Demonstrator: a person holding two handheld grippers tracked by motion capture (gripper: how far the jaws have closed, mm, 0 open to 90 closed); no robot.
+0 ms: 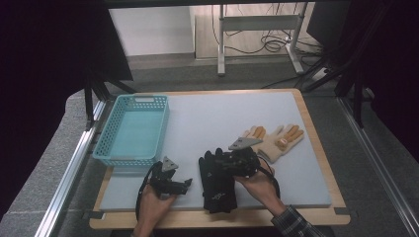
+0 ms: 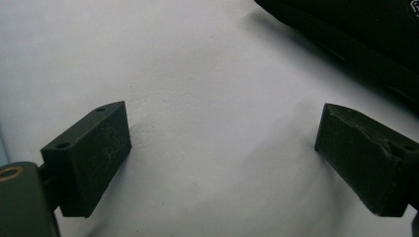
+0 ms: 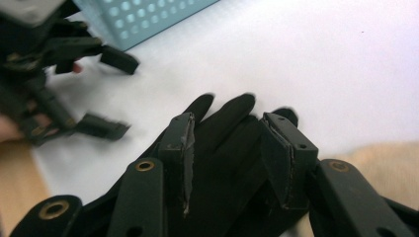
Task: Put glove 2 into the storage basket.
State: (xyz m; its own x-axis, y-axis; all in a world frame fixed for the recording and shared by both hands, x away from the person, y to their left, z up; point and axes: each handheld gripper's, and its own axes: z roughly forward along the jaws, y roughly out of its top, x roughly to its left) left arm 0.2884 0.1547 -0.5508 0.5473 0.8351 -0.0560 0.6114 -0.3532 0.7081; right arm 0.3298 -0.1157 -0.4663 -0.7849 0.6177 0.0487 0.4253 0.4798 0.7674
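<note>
A pale grey mat covers the bench (image 1: 316, 163), with a teal basket (image 1: 132, 129) at its left. The left gripper (image 1: 187, 182) rests with jaws spread wide and empty, the black glove (image 1: 217, 185) just to their right. The right gripper (image 3: 232, 148) is nearer: its jaws, part open, straddle the glove's fingers, whose long axis runs away from the person. A cream glove (image 1: 279, 140) lies beyond.

Right hand-held gripper (image 3: 232, 148), jaws parted, poised over a black glove (image 3: 222, 128) whose fingers lie between them on the pale tabletop (image 3: 316, 64). Upper left: the left hand-held gripper (image 3: 106, 94), jaws apart, near a blue perforated basket (image 3: 148, 15). Lower right: cream fabric (image 3: 380, 168).
</note>
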